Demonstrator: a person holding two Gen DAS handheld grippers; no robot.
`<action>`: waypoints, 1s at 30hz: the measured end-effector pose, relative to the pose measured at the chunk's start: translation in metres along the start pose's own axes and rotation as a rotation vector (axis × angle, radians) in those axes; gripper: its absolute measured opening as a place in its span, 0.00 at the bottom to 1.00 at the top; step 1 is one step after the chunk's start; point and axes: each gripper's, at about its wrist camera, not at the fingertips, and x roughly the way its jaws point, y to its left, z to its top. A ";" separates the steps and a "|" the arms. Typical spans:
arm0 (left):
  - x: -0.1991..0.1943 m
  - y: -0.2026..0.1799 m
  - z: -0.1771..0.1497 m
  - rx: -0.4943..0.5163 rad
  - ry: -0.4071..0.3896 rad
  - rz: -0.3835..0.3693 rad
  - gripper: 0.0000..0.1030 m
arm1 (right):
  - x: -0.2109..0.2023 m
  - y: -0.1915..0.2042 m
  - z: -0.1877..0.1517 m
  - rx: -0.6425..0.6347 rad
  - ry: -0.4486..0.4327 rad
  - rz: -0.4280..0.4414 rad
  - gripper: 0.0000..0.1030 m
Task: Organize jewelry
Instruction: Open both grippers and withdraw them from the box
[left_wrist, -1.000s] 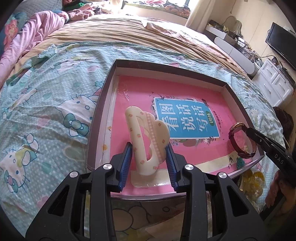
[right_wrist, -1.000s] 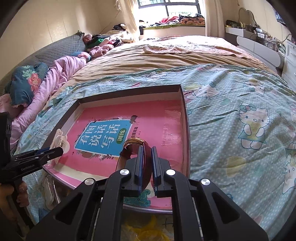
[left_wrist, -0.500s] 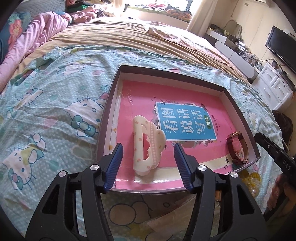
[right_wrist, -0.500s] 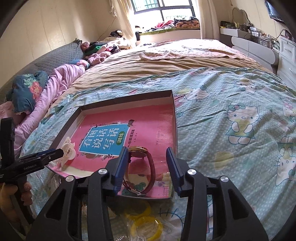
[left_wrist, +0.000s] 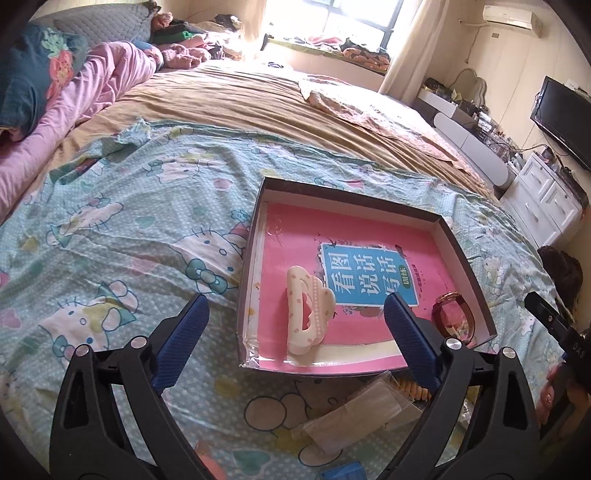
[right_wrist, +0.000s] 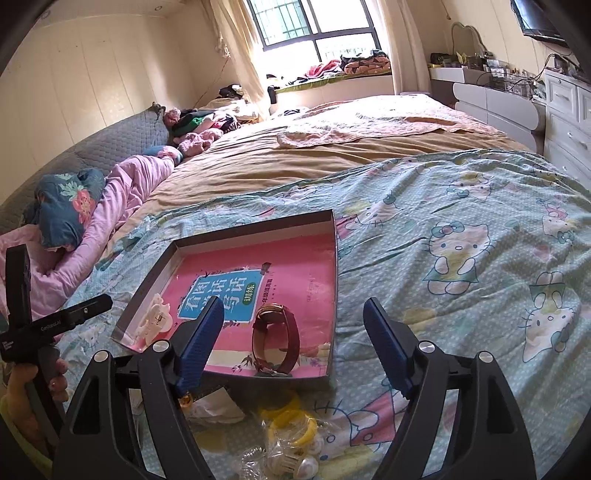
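Observation:
A shallow dark box (left_wrist: 258, 206) with a pink book lining its floor lies on the Hello Kitty bedsheet; it also shows in the right wrist view (right_wrist: 334, 258). A cream hair claw clip (left_wrist: 308, 310) lies in its near left part, also seen from the right wrist (right_wrist: 157, 323). A dark red watch (right_wrist: 277, 339) stands on edge near the box's front right corner, and shows in the left wrist view (left_wrist: 454, 319). My left gripper (left_wrist: 295, 343) is open wide and empty, pulled back before the box. My right gripper (right_wrist: 293, 345) is open wide and empty, just short of the watch.
Loose items lie on the sheet in front of the box: clear plastic bags (left_wrist: 354, 417), yellow bangles (right_wrist: 291, 424), small hair ties and beads (right_wrist: 291, 461). A pink quilt and pillows (left_wrist: 55, 96) lie at the far left. White drawers (left_wrist: 546, 199) stand right of the bed.
Both grippers opened and pulled back. The left let go of the hair clip, the right let go of the watch; both items now rest in the box.

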 end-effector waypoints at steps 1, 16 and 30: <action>-0.005 0.001 0.000 -0.007 -0.009 0.000 0.86 | -0.003 0.000 0.001 0.000 -0.004 0.003 0.74; -0.059 -0.002 -0.005 -0.019 -0.102 -0.018 0.90 | -0.050 0.010 -0.002 -0.036 -0.050 0.031 0.75; -0.079 -0.015 -0.031 0.016 -0.103 -0.025 0.91 | -0.074 0.022 -0.021 -0.107 -0.019 0.053 0.75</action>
